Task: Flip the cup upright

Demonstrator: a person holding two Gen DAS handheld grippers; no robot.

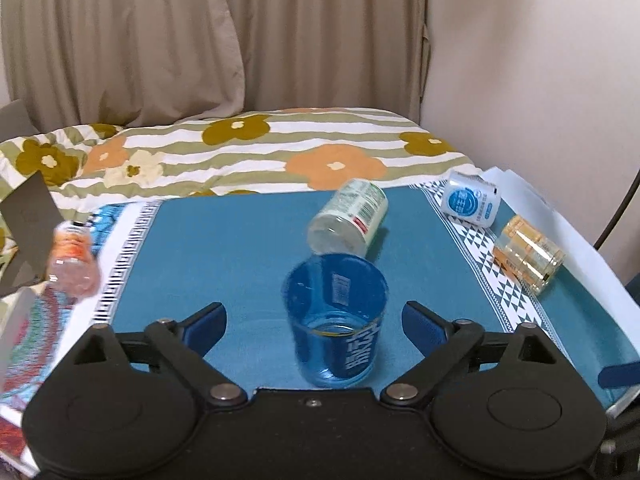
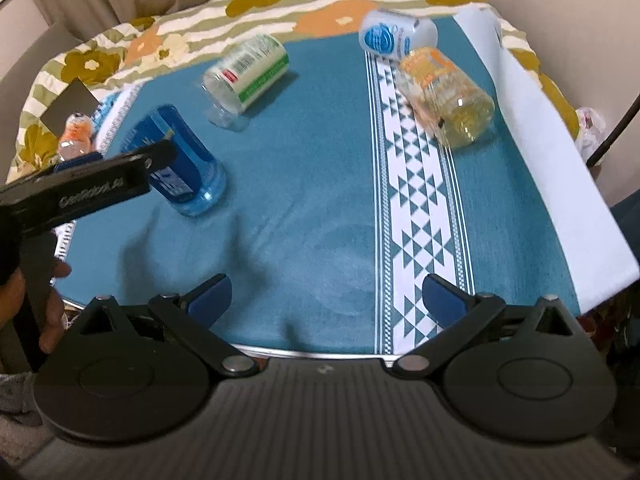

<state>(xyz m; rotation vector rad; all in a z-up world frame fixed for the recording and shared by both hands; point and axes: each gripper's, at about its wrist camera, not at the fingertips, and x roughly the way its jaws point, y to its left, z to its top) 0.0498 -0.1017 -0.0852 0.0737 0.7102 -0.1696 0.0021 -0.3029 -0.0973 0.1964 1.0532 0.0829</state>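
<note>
A clear blue cup [image 1: 338, 320] stands upright on the teal cloth, mouth up, between my left gripper's [image 1: 314, 320] open blue fingers, which do not touch it. It also shows in the right wrist view [image 2: 182, 162], behind the left gripper's body. A clear cup with a green and white label [image 1: 348, 216] lies on its side just behind it. A white and blue cup [image 1: 472, 200] and an orange-printed glass [image 1: 528, 254] lie on their sides at the right. My right gripper [image 2: 326, 300] is open and empty over the cloth's near edge.
A small orange bottle [image 1: 74, 264] stands at the left edge by a grey card [image 1: 28, 232]. A flowered blanket [image 1: 240, 152] lies behind the table. White paper [image 2: 552, 160] covers the right side. The patterned white band [image 2: 416, 200] runs down the cloth.
</note>
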